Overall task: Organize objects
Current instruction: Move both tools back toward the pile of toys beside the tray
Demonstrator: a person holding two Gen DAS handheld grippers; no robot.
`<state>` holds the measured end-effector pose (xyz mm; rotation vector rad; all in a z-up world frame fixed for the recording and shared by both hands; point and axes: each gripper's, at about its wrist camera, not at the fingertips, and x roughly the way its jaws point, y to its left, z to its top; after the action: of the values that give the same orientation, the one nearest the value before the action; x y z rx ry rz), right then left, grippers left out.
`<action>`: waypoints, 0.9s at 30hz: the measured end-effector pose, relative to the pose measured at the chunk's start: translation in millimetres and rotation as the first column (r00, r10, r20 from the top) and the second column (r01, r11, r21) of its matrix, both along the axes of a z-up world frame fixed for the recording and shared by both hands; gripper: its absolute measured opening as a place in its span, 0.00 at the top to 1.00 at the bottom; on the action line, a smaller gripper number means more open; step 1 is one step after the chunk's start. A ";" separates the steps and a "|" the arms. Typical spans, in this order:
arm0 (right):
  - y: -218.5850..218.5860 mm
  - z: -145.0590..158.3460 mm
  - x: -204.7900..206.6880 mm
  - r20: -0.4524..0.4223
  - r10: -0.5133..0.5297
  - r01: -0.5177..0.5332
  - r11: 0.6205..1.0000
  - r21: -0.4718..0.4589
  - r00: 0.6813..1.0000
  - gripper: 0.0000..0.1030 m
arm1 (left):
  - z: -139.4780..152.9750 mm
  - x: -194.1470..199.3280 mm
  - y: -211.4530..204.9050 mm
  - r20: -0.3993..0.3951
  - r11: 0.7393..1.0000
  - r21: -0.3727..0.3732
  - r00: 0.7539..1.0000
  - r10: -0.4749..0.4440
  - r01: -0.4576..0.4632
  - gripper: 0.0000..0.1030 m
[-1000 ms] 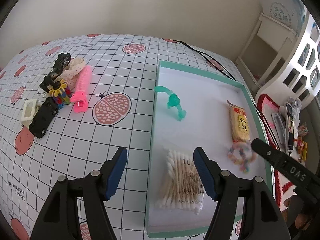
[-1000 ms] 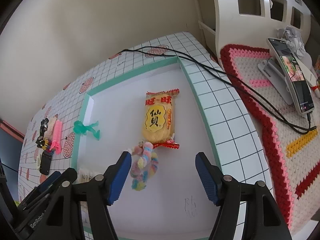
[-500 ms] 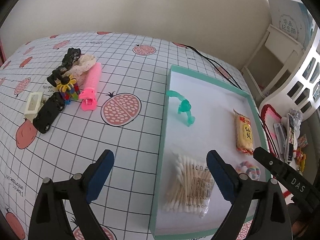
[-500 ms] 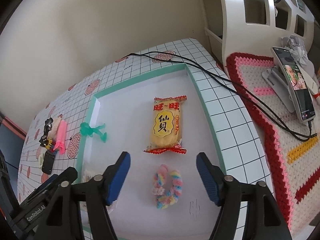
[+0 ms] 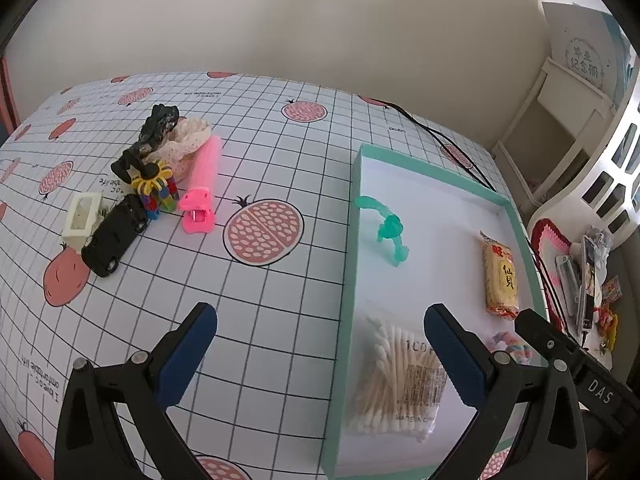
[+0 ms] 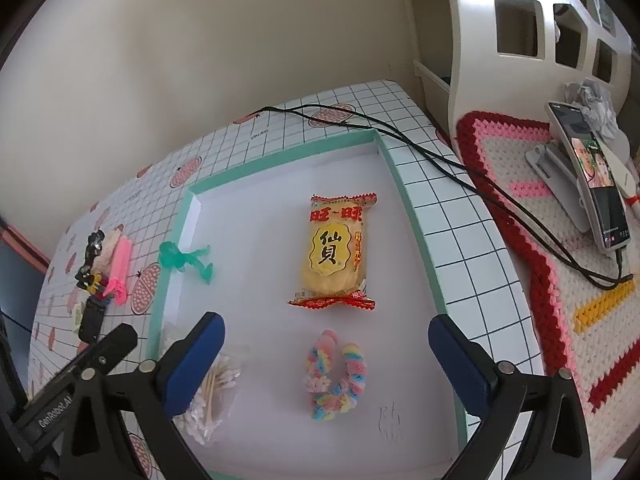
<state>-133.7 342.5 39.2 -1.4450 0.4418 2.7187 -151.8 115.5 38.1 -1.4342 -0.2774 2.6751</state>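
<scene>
Roughly halfway: green-rimmed tray holds cracker packet, pastel scrunchie, cotton swabs and teal clip. Left on table: pile with pink clip and black clip. Left tool and right tool both released, empty.

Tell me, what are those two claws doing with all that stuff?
A person is tidying small things into a tray. Both claws are open and hold nothing: the left claw hangs over the tray's edge, the right claw over a rainbow scrunchie. A snack pack, cotton swabs and a green toy lie in the tray too. A pile with a pink clip waits on the table.
</scene>
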 end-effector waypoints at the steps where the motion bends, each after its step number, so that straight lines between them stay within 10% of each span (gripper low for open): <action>1: -1.6 -0.4 -0.4 0.001 0.004 -0.004 1.000 0.006 1.000 0.00 | 0.7 -0.7 -1.6 -0.003 1.000 0.002 1.000 0.000 0.000 0.00; 27: -130.4 44.9 -16.3 -0.225 0.114 -0.094 0.991 0.100 0.968 0.00 | 16.4 -15.5 -139.2 -0.086 0.980 0.043 0.977 0.196 -0.193 0.00</action>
<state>-150.0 212.1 84.2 -1.1686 0.2537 2.9620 -167.4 -23.7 54.5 -1.3372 -0.4773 2.8635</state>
